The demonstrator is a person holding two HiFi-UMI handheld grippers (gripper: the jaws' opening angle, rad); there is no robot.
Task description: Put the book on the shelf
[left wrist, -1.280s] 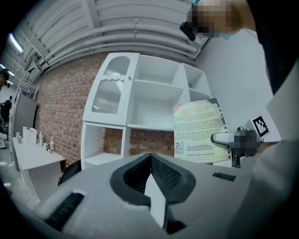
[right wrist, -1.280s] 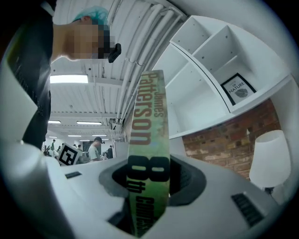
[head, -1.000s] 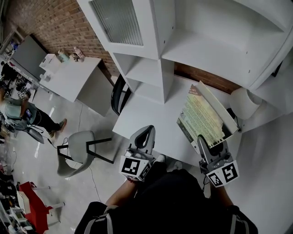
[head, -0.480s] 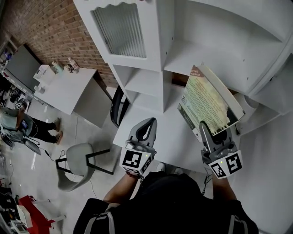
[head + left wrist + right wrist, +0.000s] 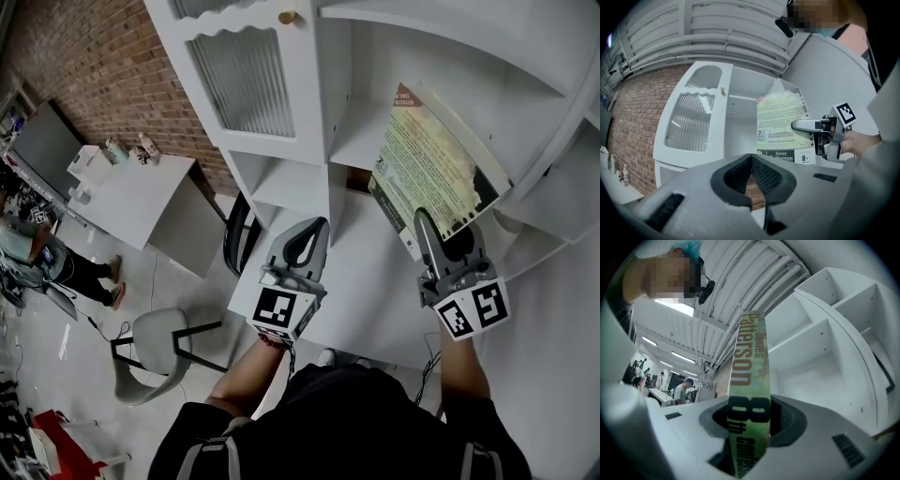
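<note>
A green-covered paperback book (image 5: 433,169) is held up in front of the white shelf unit (image 5: 328,103), its far end level with an open compartment. My right gripper (image 5: 443,232) is shut on the book's near end; in the right gripper view the book's green spine (image 5: 749,394) stands upright between the jaws. In the left gripper view the book's back cover (image 5: 780,124) shows beside the right gripper (image 5: 813,126). My left gripper (image 5: 305,246) hovers left of the book, in front of the shelf, jaws closed together with nothing between them.
The shelf unit has a ribbed glass door (image 5: 248,80) on the left and several open white compartments (image 5: 825,348). A white table (image 5: 370,309) lies below. Farther left stand another white table (image 5: 141,192), a grey chair (image 5: 155,337) and a brick wall (image 5: 103,66). People stand in the background.
Both grippers have risen toward the shelf. The book has gone up from over the table to the level of an open compartment.
</note>
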